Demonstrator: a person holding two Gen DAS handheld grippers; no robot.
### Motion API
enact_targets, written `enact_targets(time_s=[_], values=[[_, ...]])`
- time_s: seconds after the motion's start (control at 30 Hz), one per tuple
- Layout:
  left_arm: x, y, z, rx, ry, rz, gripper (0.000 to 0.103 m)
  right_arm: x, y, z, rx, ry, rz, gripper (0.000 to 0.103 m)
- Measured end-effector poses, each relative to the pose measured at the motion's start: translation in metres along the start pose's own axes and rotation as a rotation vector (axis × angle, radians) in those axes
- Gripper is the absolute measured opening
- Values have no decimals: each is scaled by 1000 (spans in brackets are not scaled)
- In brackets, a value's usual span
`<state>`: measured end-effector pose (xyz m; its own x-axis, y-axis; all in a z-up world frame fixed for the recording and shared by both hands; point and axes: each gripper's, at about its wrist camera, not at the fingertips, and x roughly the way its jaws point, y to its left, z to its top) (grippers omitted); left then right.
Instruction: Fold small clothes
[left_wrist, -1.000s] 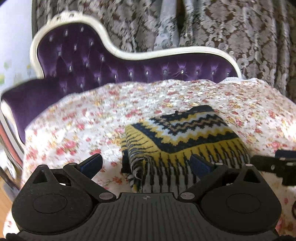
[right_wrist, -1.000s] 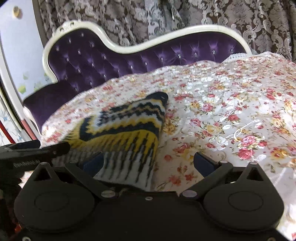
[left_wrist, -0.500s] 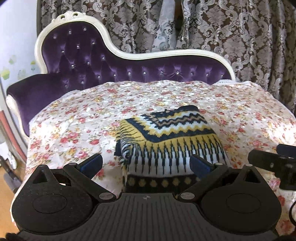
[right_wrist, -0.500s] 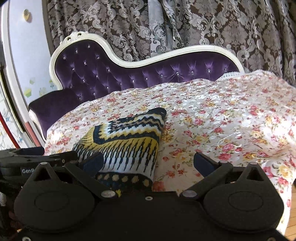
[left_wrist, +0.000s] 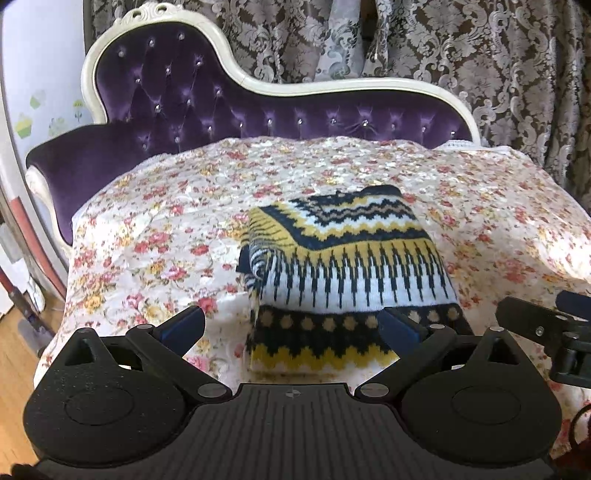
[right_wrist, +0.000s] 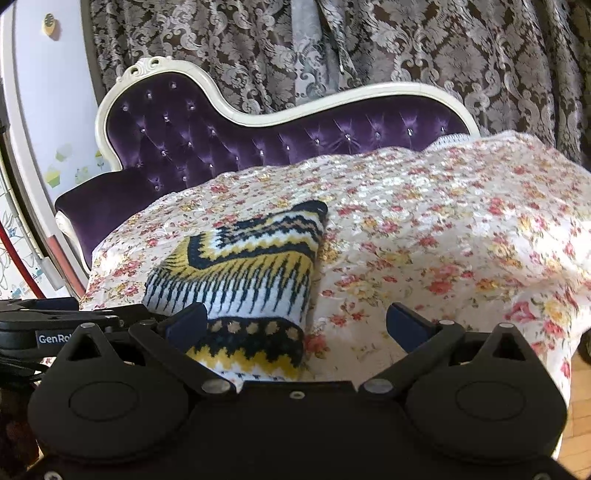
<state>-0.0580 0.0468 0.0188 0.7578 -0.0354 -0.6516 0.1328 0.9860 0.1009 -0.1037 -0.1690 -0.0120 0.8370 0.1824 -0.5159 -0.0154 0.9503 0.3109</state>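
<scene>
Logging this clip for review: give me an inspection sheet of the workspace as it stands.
Surface: floral bedspread over a purple tufted chaise.
Job's things: one patterned knit garment, folded, lying flat.
Clutter: nothing seen.
Grippers: left gripper open, empty, near the garment's front edge; right gripper open, empty.
Cables: dark cord by the left gripper in the right wrist view.
Surroundings: damask curtains, wood floor.
</scene>
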Motion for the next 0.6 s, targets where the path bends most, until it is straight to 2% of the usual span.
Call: enact_targets(time_s=[0.3,0.6], values=[[2,0,-3,-14,44,4,102,-1,1,-2,16,12,-18,103],[10,6,-11,-49,107,1,102,6,5,-4,12,63,-37,103]])
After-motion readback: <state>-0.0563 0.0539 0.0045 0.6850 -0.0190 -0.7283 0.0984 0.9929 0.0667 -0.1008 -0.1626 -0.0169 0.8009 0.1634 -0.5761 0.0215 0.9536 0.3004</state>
